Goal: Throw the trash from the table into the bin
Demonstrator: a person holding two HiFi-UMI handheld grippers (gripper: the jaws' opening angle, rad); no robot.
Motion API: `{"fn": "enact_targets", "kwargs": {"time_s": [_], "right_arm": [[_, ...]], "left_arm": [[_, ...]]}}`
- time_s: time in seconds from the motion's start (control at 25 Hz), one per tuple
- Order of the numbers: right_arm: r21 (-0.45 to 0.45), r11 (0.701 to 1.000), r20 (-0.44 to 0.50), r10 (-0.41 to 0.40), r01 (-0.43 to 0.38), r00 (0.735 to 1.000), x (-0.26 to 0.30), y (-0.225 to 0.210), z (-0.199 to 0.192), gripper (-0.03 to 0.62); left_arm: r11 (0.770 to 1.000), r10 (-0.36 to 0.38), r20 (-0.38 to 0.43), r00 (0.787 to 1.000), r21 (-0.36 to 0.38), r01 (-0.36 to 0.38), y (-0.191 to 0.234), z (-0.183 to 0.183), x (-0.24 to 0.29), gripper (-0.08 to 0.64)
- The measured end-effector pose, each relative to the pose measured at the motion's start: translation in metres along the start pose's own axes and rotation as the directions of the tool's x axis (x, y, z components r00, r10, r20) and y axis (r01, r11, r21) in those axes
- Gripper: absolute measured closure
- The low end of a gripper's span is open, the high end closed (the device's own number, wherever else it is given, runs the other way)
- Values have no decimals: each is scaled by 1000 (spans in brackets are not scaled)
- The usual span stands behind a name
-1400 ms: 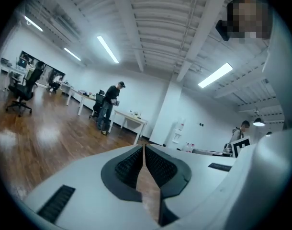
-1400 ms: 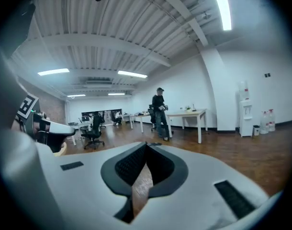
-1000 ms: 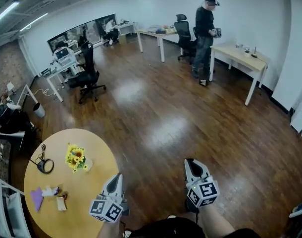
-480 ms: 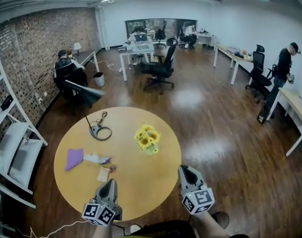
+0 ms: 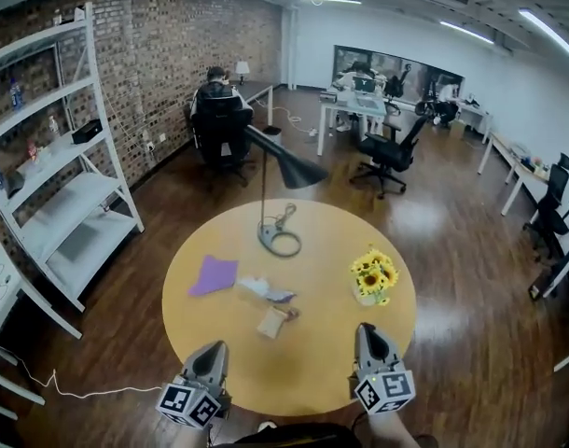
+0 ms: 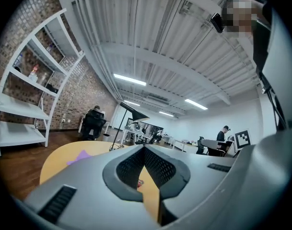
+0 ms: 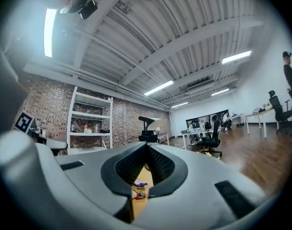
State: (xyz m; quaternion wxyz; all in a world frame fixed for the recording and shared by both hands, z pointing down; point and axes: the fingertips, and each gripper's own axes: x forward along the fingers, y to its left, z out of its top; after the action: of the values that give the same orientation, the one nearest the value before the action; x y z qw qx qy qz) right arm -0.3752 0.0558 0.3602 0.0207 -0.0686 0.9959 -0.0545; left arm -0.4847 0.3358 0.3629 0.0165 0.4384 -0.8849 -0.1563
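Faces round tan wooden table squarely; holds left gripper and right gripper over near edge, both clenched on nothing. Unclench one first, then reach mid-table: flat purple paper sheet, crumpled white-and-purple wrapper, small tan packet with red scrap. Pinch sheet at a raised edge. Versus a second ago: shows red brick wall instead of open floor; puts table centred, not low-left
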Motion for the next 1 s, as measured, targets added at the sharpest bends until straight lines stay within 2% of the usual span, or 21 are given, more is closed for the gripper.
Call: {"fn": "enact_targets", "kwargs": {"time_s": [0.12, 0.24, 0.44, 0.68, 1.0], "right_arm": [[-7, 999, -14, 38, -38, 999, 13, 16, -4, 589], [-22, 997, -36, 69, -70, 997, 23, 21, -5, 589], [-25, 995, -60, 97, -98, 994, 38, 15, -6, 589], [-24, 992, -75, 123, -126, 989, 53, 7, -9, 589], [-12, 989, -106, 145, -147, 984, 65, -2, -22, 589]], "left_arm": [[999, 44, 21, 999, -14, -44, 23, 3, -16, 557], [999, 51, 31, 998, -6, -51, 24, 5, -20, 557], [998, 59, 48, 997, -18, -59, 15, 5, -6, 557], [993, 120, 86, 989, -22, -118, 22, 9, 5, 557], [989, 147, 71, 987, -27, -145, 23, 0, 14, 557]]}}
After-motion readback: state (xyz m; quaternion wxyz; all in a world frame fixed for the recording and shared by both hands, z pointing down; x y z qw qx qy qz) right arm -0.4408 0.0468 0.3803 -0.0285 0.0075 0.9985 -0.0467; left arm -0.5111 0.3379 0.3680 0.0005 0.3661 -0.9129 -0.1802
